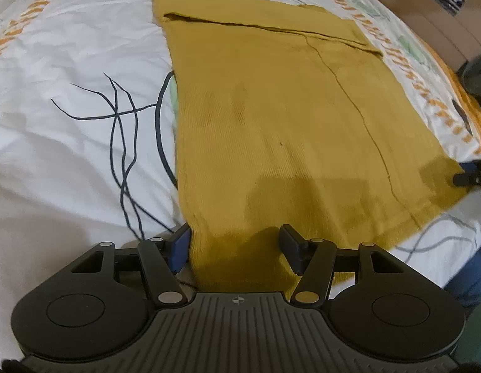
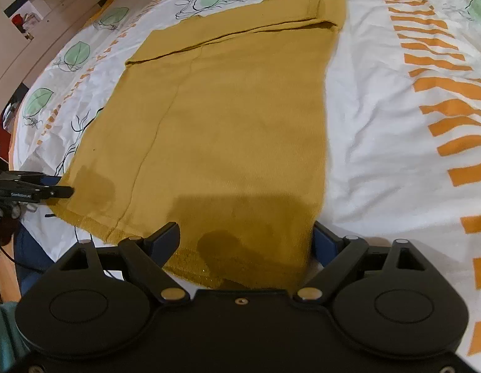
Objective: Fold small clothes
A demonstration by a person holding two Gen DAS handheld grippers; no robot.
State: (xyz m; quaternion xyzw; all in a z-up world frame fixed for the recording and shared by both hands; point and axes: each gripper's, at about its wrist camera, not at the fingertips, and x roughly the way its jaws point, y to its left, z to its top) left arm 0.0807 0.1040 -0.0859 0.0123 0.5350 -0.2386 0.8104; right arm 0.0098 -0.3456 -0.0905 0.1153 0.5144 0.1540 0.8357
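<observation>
A mustard-yellow knit garment [image 1: 271,124] lies flat on the bed, its far end folded over into a band. In the left wrist view my left gripper [image 1: 235,233] stands open over the garment's near left corner; the cloth lies between its fingers and the pads do not press it. In the right wrist view the same garment [image 2: 224,124] stretches away from my right gripper [image 2: 245,231], which is open astride the near right corner. Each gripper also shows in the other's view: the right gripper [image 1: 470,174] at the hem's right end, the left gripper [image 2: 38,188] at its left end.
The bed sheet [image 1: 69,155] is white with green leaves, dark line drawings and orange stripes [image 2: 442,93]. A person's blue-jeaned leg [image 1: 470,273] stands at the bed's near edge. Wooden furniture [image 1: 427,15] runs along the far side.
</observation>
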